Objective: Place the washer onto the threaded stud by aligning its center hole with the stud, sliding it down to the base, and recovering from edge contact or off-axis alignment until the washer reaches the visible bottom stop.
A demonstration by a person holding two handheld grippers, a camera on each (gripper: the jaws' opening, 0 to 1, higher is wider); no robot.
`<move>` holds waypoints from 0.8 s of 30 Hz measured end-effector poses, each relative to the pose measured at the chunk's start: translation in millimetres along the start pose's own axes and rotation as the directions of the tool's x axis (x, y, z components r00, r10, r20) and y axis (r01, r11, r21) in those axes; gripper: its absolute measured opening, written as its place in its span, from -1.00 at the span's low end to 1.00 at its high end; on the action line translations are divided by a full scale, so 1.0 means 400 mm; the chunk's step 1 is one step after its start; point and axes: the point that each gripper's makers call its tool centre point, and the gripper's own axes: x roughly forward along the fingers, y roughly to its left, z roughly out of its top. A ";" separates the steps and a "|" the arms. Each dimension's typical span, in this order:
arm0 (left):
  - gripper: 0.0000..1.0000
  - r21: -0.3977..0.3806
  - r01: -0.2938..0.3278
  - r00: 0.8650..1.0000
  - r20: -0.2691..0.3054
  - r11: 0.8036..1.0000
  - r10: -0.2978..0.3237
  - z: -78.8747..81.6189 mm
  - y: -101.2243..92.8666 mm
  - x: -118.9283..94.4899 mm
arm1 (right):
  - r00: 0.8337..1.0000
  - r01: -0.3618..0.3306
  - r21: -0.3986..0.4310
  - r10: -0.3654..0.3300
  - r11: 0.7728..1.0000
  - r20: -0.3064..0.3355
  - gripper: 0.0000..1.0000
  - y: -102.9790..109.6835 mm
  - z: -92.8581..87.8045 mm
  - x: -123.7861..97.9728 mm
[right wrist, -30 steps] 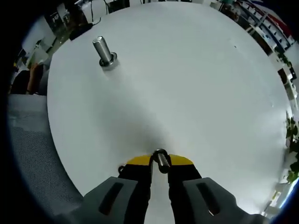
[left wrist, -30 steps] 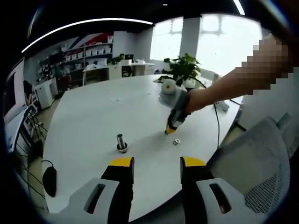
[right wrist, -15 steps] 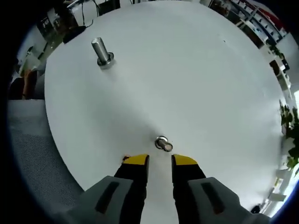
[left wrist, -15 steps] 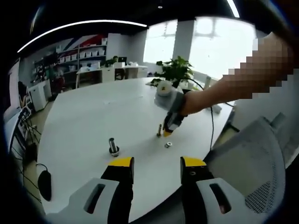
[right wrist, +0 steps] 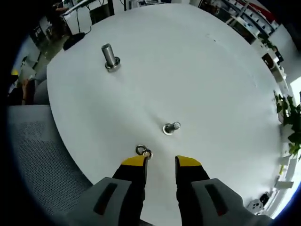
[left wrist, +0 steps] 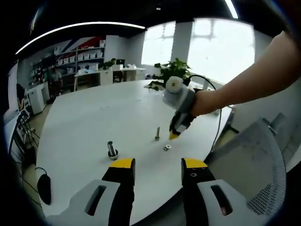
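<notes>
Right gripper jaws apart, empty, above washer lying flat on tabletop just beside stud. Thin washer may skid or slip from pinch (flat, hard to lift). Left gripper jaws apart, empty.

Matt white table; shiny metal studs; bright metal washer.

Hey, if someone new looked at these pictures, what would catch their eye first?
Probably the right gripper, held in a person's hand above the big white table and pointing down near a small washer. Next, two metal studs stand upright on the bare tabletop: one near the washer, another farther off.
</notes>
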 end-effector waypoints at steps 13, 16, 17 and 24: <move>-0.26 -0.014 -0.104 0.994 -0.019 0.994 0.104 -0.012 0.046 -0.008 | 0.995 -0.097 -0.135 0.097 0.986 -0.006 -0.50 0.054 -0.058 0.048; -0.26 -0.014 -0.130 0.991 -0.045 0.991 0.129 -0.023 0.058 -0.002 | 0.994 -0.109 -0.172 0.112 0.979 0.007 -0.51 0.041 -0.059 0.063; -0.26 -0.013 -0.136 0.989 -0.051 0.991 0.135 -0.026 0.059 -0.002 | 0.993 -0.115 -0.175 0.119 0.978 0.010 -0.51 0.039 -0.058 0.067; -0.26 0.021 -0.184 0.981 -0.060 0.983 0.185 -0.030 0.072 -0.010 | 0.983 -0.166 -0.248 0.179 0.954 0.030 -0.51 0.053 -0.040 0.096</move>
